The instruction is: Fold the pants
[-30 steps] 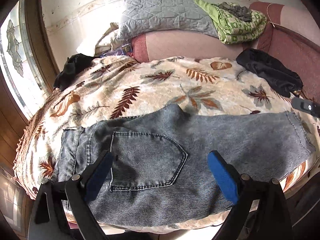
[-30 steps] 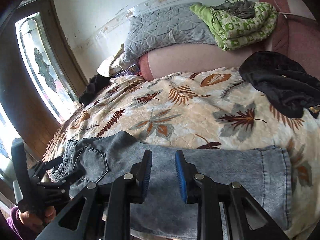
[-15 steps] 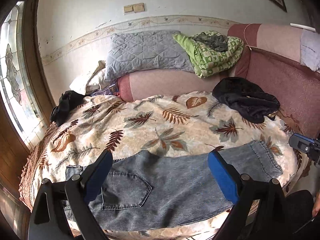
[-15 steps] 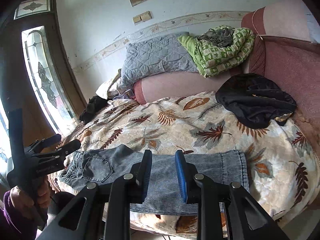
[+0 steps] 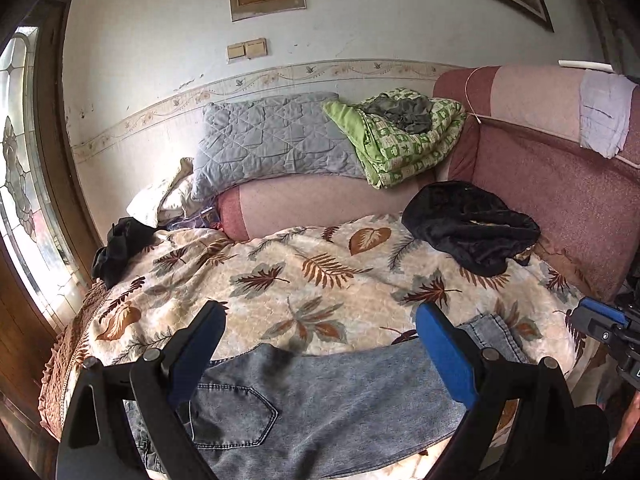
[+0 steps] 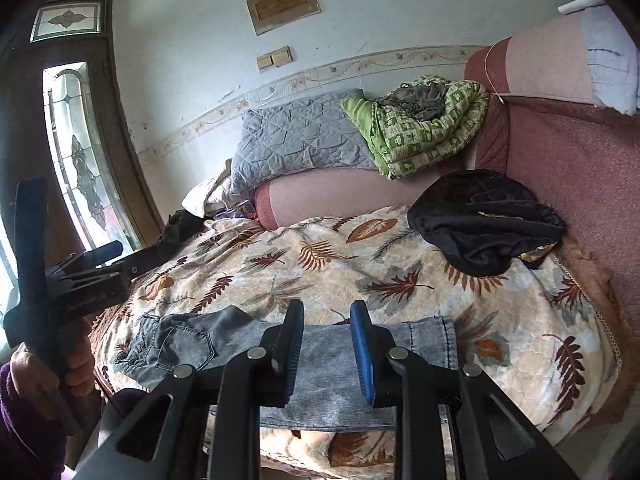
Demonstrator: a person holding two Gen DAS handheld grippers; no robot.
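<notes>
Grey-blue denim pants [image 5: 340, 396] lie folded lengthwise along the near edge of a leaf-print blanket [image 5: 320, 280], waistband and back pocket at the left, hems at the right. They also show in the right wrist view [image 6: 328, 364]. My left gripper [image 5: 320, 356] is wide open and empty, held back above the pants. My right gripper [image 6: 326, 356] is open with a narrow gap and empty, above the leg part. Each gripper shows in the other's view, the right gripper [image 5: 608, 328] at the right edge and the left gripper [image 6: 84, 276] at the left edge.
A black garment [image 5: 472, 232] lies at the back right of the bed, another dark garment [image 5: 120, 244] at the back left. A grey quilted pillow [image 5: 272, 140] and a green blanket [image 5: 400, 136] rest on the pink sofa back [image 5: 560, 184]. A glass door [image 6: 80, 160] stands left.
Both grippers have pulled back and up from the bed, so the pants look smaller and lower in both views. The pants lie unmoved.
</notes>
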